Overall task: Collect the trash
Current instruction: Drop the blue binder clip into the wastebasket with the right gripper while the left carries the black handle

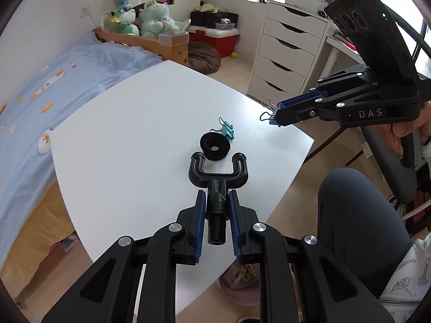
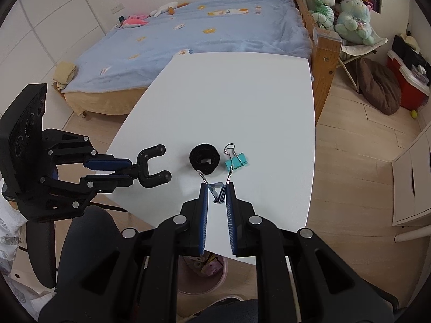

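My left gripper (image 1: pixel 217 196) is shut on a black U-shaped hook (image 1: pixel 217 171) and holds it above the white table (image 1: pixel 129 140); it also shows in the right wrist view (image 2: pixel 126 172) with the hook (image 2: pixel 153 165). My right gripper (image 2: pixel 216 188) is shut on a blue binder clip (image 2: pixel 216 191), held over the table's near edge; it also shows in the left wrist view (image 1: pixel 277 117). A black velcro roll (image 1: pixel 215 149) (image 2: pixel 204 159) and a teal binder clip (image 1: pixel 228 132) (image 2: pixel 237 161) lie on the table.
A pink trash bin (image 2: pixel 202 271) holding scraps stands on the floor under the table's near edge. A bed (image 2: pixel 188 43) is beyond the table. A white drawer unit (image 1: pixel 288 51) stands at the right. My knee (image 1: pixel 358 223) is beside the table.
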`<state>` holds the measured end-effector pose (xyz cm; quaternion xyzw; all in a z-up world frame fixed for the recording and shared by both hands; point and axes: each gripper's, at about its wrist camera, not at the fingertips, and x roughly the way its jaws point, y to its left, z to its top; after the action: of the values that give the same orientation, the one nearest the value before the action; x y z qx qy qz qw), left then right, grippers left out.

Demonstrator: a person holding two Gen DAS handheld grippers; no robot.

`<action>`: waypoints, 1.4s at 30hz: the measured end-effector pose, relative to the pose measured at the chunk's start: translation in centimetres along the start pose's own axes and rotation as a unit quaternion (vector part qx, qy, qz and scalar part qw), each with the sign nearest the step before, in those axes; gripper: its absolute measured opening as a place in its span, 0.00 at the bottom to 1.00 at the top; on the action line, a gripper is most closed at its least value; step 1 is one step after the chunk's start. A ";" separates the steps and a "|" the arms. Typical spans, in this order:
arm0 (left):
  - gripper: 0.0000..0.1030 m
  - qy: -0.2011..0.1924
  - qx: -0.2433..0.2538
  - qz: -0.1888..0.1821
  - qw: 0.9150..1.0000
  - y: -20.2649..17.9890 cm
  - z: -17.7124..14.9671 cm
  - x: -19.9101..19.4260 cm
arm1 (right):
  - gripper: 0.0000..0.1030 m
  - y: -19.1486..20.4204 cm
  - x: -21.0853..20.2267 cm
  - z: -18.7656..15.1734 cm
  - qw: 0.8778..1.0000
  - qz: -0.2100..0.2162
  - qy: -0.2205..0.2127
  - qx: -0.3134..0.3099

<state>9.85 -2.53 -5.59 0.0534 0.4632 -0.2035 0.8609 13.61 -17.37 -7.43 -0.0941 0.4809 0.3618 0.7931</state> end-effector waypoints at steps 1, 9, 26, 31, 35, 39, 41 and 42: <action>0.16 -0.005 -0.007 0.002 1.000 -0.2 -0.1 -0.5 | 0.12 0.4 -0.3 -0.2 1.000 0.002 -0.003 -0.003; 0.16 -0.044 -0.053 0.025 0.997 -1.9 -1.9 -4.2 | 0.12 3.8 -2.7 -2.1 0.999 0.012 -0.020 -0.035; 0.16 -0.064 -0.095 0.050 0.992 -5.3 -7.1 -8.6 | 0.12 10.0 -4.7 -9.0 0.995 0.047 0.001 -0.090; 0.16 -0.060 -0.099 0.045 0.992 -5.8 -8.1 -9.1 | 0.14 10.6 -3.8 -10.0 0.994 0.062 0.016 -0.093; 0.16 -0.056 -0.100 0.044 0.992 -5.9 -8.7 -9.3 | 0.68 10.4 -3.6 -10.1 0.995 0.053 0.012 -0.088; 0.16 -0.053 -0.099 0.039 0.993 -6.0 -8.9 -9.2 | 0.90 9.7 -4.2 -10.0 0.997 0.036 -0.005 -0.069; 0.16 -0.051 -0.097 0.036 0.993 -6.2 -8.9 -9.1 | 0.93 9.4 -4.4 -10.0 0.998 0.028 -0.008 -0.063; 0.16 -0.050 -0.096 0.034 0.993 -6.3 -8.9 -9.0 | 0.94 9.2 -4.5 -10.0 0.998 0.023 -0.010 -0.059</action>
<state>-3.92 -3.07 -2.61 -0.0245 0.4346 -0.1311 0.8907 -0.72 -17.86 -7.06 -0.1260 0.4526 0.4082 0.7827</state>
